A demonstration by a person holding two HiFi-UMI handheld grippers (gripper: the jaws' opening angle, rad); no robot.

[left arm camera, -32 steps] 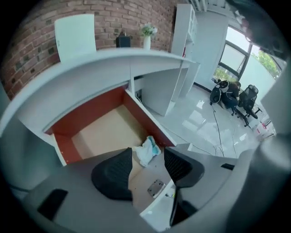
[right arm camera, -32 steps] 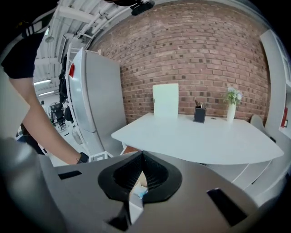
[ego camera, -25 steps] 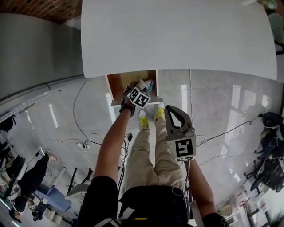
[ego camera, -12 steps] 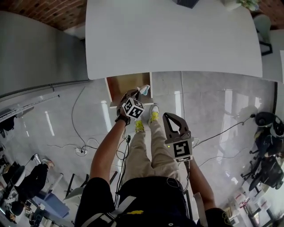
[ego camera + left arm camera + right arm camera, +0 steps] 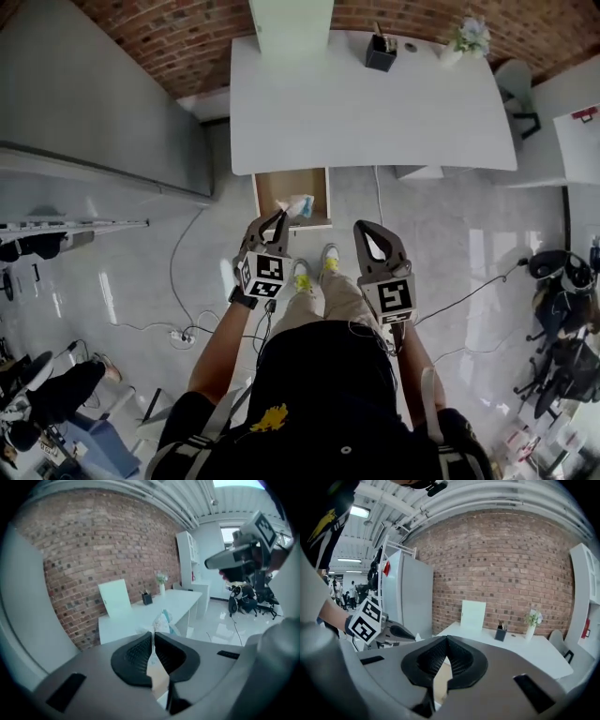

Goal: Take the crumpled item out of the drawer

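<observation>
The crumpled item (image 5: 298,204), a white and pale blue wad, sticks out of my left gripper (image 5: 281,215), which is shut on it and holds it above the front of the open wooden drawer (image 5: 272,187). In the left gripper view the wad (image 5: 164,619) pokes out past the closed pads of the left gripper (image 5: 153,635). My right gripper (image 5: 366,228) hovers to the right of the drawer, shut with nothing in it. The right gripper view shows its jaws (image 5: 446,640) meeting at the tips, with the left gripper (image 5: 396,632) off to the left.
The drawer hangs under a white desk (image 5: 375,112) against a brick wall. On the desk stand a pen holder (image 5: 380,53), a small plant (image 5: 471,37) and an upright white panel (image 5: 291,23). A grey cabinet (image 5: 103,103) stands left. Cables (image 5: 183,333) lie on the floor.
My left gripper has closed on the crumpled item and lifted it up out of the drawer toward the person. The head view has pulled back, so the whole desk shows.
</observation>
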